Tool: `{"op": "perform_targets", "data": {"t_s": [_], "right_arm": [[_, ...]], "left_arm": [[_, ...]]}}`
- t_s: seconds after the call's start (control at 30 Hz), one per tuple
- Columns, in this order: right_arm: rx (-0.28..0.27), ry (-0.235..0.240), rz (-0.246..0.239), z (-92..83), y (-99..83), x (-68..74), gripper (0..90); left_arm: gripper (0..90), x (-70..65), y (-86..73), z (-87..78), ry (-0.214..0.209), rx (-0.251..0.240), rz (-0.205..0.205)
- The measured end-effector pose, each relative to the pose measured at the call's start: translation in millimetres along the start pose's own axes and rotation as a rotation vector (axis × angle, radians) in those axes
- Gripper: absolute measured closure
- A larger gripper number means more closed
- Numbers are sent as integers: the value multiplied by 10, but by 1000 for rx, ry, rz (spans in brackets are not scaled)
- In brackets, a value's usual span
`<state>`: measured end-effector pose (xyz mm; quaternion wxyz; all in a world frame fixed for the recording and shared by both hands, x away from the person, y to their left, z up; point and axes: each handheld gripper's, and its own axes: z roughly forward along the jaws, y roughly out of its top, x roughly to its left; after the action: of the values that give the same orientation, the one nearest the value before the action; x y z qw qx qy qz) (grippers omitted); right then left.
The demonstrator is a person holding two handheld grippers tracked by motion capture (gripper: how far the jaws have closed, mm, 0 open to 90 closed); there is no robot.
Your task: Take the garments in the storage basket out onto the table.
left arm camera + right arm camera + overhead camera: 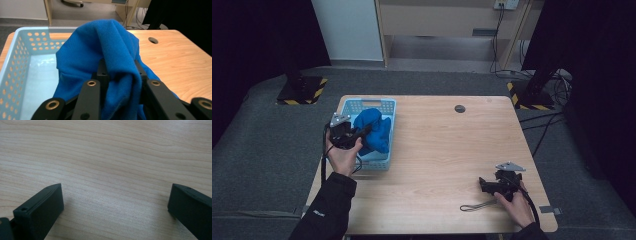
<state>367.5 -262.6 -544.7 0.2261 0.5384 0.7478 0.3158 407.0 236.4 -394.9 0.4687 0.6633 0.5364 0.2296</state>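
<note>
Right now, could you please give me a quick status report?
Left hand-held gripper shut on blue cloth, over basket. Right hand-held gripper open above table. Nothing in the way.

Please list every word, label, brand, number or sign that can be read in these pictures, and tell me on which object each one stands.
No text can be read.
Sleeve: a small white mark near the cuff, too small to read.
Basket, blue cloth, table, left gripper, right gripper: no writing visible.

Wooden table (437, 150) with light-blue basket (384, 107)
</note>
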Motion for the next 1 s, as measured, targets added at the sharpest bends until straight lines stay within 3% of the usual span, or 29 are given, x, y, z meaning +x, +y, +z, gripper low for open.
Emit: {"op": "perform_targets", "data": {"t_s": [1.0], "right_arm": [[0,0,0,0,0,0,4]], "left_arm": [[735,-376,80,-119,-126,-35,62]]}}
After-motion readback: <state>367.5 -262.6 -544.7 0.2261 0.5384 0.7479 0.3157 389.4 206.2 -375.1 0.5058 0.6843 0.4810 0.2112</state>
